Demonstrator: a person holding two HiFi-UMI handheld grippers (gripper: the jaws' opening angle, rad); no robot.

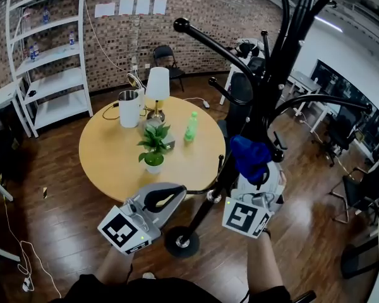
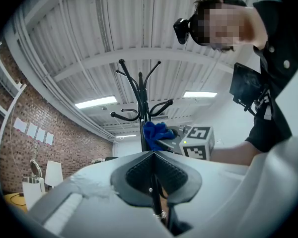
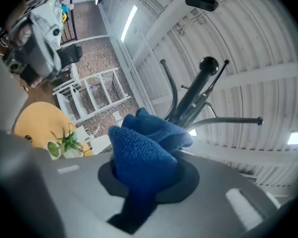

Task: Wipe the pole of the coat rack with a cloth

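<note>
Head view: right gripper holds the blue cloth right up against the coat rack pole. Left gripper view: left gripper is pinched on a thin lower arm (black, like the pole). Right gripper view: jaws clenched on the bunched cloth.

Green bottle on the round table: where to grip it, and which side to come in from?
Probably best: grip the green bottle around its mid body, jaws level, coming from the head view's right, over the table edge. It stands upright and narrows toward the cap, so the body gives the widest hold. The potted plant and lamp crowd its left.
</note>
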